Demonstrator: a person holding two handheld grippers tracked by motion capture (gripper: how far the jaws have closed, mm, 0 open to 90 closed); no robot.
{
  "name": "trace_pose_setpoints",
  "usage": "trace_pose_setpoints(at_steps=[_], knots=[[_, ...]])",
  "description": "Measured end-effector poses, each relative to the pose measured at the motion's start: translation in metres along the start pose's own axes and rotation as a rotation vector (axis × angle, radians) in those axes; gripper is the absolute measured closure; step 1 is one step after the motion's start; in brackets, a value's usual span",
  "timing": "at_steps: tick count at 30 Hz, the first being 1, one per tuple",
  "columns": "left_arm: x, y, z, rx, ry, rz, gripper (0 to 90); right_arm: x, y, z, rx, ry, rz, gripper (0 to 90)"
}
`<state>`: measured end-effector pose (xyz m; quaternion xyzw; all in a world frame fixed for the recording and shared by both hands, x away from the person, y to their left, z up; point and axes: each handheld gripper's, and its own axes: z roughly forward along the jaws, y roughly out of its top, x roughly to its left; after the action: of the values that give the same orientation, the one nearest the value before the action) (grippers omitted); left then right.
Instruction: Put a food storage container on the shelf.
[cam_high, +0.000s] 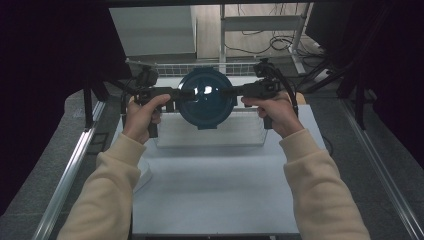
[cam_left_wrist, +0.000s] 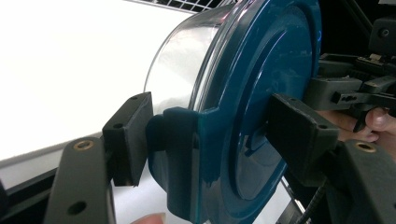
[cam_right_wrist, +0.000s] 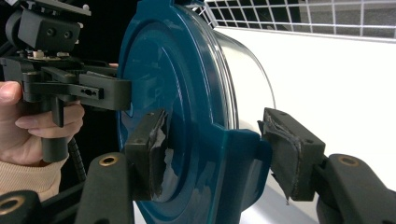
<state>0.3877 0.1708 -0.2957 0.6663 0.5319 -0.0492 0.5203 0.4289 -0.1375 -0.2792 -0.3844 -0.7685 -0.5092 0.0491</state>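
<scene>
While both cream-sleeved forearms reach forward from the near edge of the white table (cam_high: 215, 190), the left hand (cam_high: 141, 116) and right hand (cam_high: 276, 112) level their tools inward. The left gripper (cam_high: 184, 94) and right gripper (cam_high: 231, 91) each pinch a latch tab of the blue-lidded clear container (cam_high: 206, 97). It hangs tilted on edge, lid towards the person, above the clear bin (cam_high: 210, 134) before the wire rack (cam_high: 200, 67).

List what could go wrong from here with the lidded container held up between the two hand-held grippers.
1. The left hand-held gripper grips the container only at a lid clip; the clip might pop open.
2. The right hand-held gripper has torn pads, and one stands apart from the clip, so that side may slip.
3. It hangs tilted above the clear bin; a drop could strike the rim.
</scene>
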Motion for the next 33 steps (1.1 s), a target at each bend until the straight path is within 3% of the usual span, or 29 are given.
trace_pose_setpoints(at_steps=[21,33], knots=[[0.014,0.034,0.016,0.010,-0.010,-0.034,33.3,-0.024,0.027,0.008,-0.014,0.005,0.033,42.6],[0.025,0.044,0.020,0.016,-0.013,-0.045,33.3,-0.033,0.036,0.016,-0.008,0.011,0.057,43.3]])
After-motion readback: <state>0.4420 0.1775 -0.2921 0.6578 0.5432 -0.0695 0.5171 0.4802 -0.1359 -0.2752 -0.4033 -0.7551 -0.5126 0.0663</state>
